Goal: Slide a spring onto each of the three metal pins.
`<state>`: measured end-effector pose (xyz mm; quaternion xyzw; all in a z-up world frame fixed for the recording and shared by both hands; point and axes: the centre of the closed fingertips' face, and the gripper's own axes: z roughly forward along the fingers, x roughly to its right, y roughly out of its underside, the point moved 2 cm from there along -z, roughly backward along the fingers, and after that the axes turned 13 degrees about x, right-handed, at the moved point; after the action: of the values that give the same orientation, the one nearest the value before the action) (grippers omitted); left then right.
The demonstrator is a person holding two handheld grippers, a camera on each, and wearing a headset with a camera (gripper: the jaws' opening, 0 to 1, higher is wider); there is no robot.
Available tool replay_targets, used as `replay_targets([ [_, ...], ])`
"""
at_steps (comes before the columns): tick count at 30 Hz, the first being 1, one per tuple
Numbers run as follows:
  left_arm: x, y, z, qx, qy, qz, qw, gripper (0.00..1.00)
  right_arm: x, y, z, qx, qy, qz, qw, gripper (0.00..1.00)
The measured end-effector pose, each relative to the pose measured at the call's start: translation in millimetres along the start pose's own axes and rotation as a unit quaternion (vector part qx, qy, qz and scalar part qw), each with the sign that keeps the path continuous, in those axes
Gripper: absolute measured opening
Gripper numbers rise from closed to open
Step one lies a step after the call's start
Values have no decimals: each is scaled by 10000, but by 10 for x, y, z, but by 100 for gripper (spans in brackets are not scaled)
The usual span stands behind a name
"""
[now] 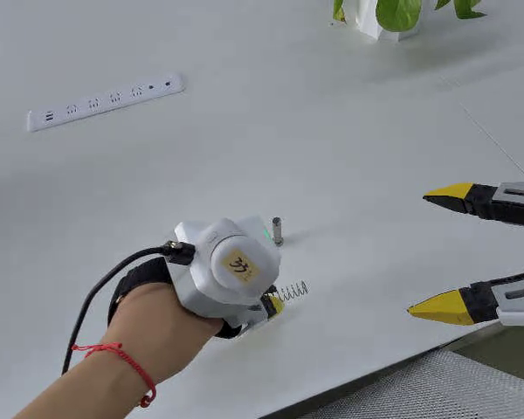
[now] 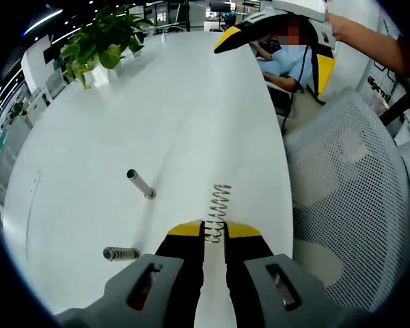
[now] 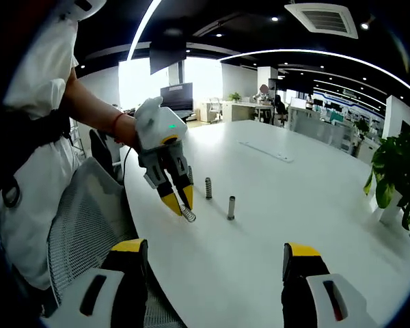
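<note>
Working over the white worktop (image 1: 244, 157), we hold the right gripper (image 1: 441, 250) near its edge with jaws spread wide and empty, while the left gripper (image 2: 215, 231) sits low over the surface, its jaws pinching one end of a loose spring (image 2: 219, 203) that sticks out ahead. Just beyond it stand a bare pin (image 2: 141, 184) and, beside that, a second pin (image 2: 133, 254) with a fitted spring (image 2: 117, 253) on it.
</note>
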<state>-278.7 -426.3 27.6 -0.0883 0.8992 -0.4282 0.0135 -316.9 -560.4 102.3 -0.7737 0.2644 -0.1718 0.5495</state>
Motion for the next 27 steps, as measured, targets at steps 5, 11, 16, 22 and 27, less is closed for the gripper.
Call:
replay_targets([
  [5, 6, -171, -145, 458, -107, -158, 9988, 7, -50, -151, 66, 50, -157, -94, 9998, 78],
  [11, 14, -364, -365, 1019, -260, -295, 9940, 7, -133, -385, 150, 103, -416, -188, 9989, 72],
  [16, 58, -507, -561, 1502, -325, -391, 9874, 7, -201, -628, 257, 177, -655, -222, 9974, 65],
  [22, 107, -604, -759, 1920, -429, -467, 9793, 7, -349, -873, 440, 218, -1086, -320, 9933, 54],
  [27, 160, -657, -877, 2217, -455, -535, 9726, 7, -502, -1007, 602, 112, -1479, -418, 9881, 43],
])
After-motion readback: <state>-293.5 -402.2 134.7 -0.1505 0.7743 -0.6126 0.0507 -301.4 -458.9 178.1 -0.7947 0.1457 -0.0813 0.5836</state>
